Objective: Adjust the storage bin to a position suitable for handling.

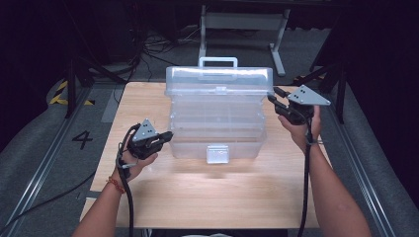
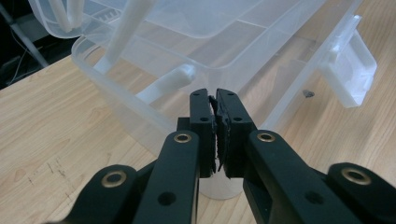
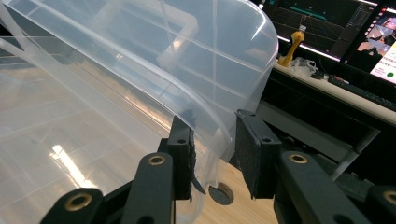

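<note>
While the closed left gripper (image 2: 217,100) steadies the clear plastic hinged storage box (image 1: 217,129) at its lower corner, the right gripper (image 3: 214,140), jaws apart, straddles the raised translucent lid's (image 3: 154,70) edge.

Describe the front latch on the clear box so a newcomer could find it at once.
On the wooden table stands a clear plastic storage box with its lid raised. Low on the middle of its front wall hangs the latch, a small whitish square flap, more opaque than the see-through walls around it.
</note>
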